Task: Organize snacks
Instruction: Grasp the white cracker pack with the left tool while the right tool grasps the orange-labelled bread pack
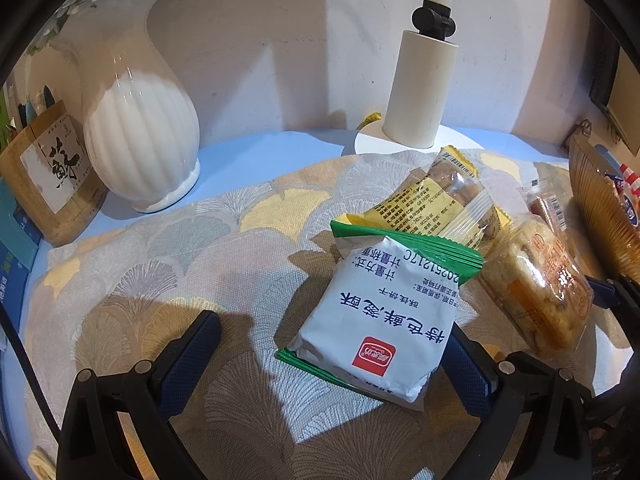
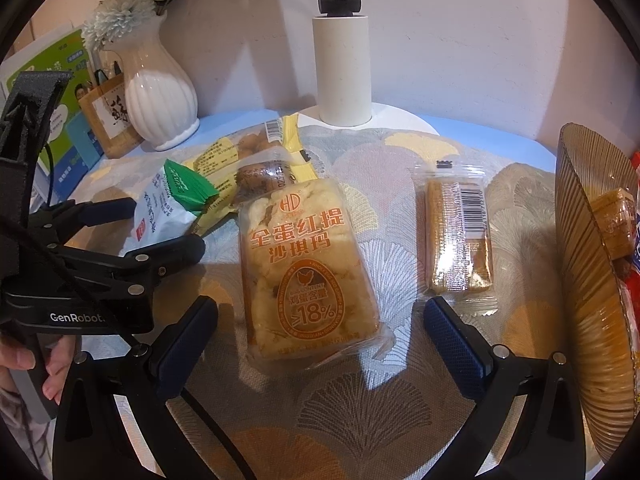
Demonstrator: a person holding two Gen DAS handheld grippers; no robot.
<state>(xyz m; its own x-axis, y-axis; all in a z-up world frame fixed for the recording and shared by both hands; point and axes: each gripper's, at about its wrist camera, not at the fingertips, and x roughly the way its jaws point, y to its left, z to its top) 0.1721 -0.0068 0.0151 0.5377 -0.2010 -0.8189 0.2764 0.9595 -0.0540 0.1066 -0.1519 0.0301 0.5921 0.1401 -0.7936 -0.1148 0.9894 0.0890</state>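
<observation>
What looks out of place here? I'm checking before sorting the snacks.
Nothing is spilled or torn. The oddity is the pile: the white-and-green packet leans on the yellow packet, and the orange sachima pack lies askew. The small clear-wrapped bar lies apart beside the amber bowl.

Home desk: vase [image 1: 140, 140], lamp [image 1: 420, 88], tablecloth [image 1: 160, 264].

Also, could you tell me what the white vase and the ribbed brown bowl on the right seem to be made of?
The white vase looks like glazed ceramic: glossy, opaque, with bright highlights along its vertical ribs. The ribbed brown bowl appears to be tinted glass or clear plastic: it is amber and translucent, with fine ridges; the look alone leaves that open.
</observation>
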